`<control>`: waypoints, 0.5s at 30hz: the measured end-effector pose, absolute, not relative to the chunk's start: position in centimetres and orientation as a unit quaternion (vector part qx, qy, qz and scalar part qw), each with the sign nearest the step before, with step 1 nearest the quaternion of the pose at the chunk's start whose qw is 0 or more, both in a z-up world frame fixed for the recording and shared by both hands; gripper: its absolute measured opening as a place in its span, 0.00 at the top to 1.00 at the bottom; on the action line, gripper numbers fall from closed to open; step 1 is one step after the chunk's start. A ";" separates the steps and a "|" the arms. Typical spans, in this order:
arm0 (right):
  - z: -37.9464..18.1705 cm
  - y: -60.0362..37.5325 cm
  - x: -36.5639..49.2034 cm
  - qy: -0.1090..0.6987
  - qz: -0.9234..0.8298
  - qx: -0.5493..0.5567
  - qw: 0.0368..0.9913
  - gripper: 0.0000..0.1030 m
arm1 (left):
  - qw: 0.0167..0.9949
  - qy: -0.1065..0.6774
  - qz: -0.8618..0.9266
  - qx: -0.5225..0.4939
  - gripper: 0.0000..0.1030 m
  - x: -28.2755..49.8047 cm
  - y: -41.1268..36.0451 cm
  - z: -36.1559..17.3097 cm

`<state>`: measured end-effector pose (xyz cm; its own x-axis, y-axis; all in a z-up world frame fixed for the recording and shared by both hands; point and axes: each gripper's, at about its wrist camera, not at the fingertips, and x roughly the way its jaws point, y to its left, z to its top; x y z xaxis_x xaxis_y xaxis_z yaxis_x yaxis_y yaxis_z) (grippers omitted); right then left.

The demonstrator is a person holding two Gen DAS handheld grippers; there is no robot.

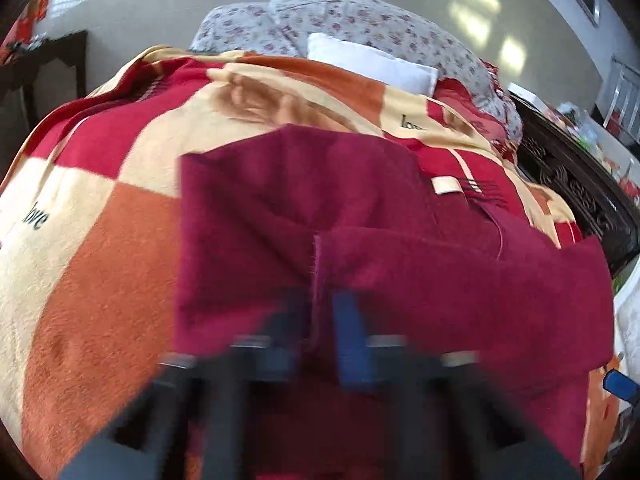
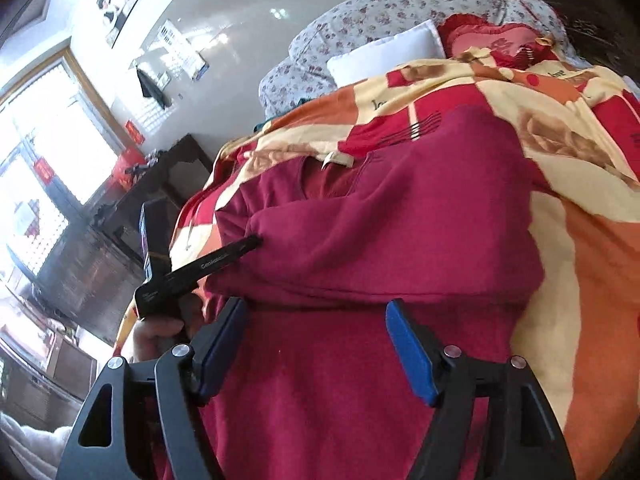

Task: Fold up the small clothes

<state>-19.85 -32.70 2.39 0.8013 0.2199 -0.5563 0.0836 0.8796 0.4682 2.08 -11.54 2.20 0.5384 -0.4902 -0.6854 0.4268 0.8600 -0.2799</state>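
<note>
A dark red fleece garment (image 1: 304,200) lies on the patterned blanket (image 1: 88,264) on a bed. My left gripper (image 1: 320,308) is shut on the edge of a folded part of the garment and holds it above the rest; the view is blurred by motion. In the right wrist view the garment (image 2: 400,220) fills the middle, with one part folded across it. My right gripper (image 2: 316,320) is open with blue pads, low over the garment's near part and holding nothing. The left gripper (image 2: 224,258) shows there at the left, its tips in the garment's fold.
A white pillow (image 1: 372,62) and a floral quilt (image 1: 360,20) lie at the bed's head, with a red heart cushion (image 2: 500,40). A dark carved bed frame (image 1: 568,176) runs along the right. A dark wooden cabinet (image 2: 120,220) stands by the window.
</note>
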 end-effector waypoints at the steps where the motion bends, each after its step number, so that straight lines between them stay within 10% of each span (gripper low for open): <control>1: 2.7 -33.0 -20.2 0.306 0.033 0.247 0.919 0.24 | 0.870 0.403 -0.277 -0.060 0.96 2.0 -10.8 2.7; 12: 4.7 -35.2 -19.0 0.292 -0.036 0.223 0.929 0.20 | 0.897 0.373 -0.234 -0.033 0.97 0.5 -5.7 6.1; 15: 4.5 -35.5 -16.1 0.311 -0.084 0.176 0.930 0.39 | 0.891 0.398 -0.215 -0.031 0.97 1.4 -5.9 4.2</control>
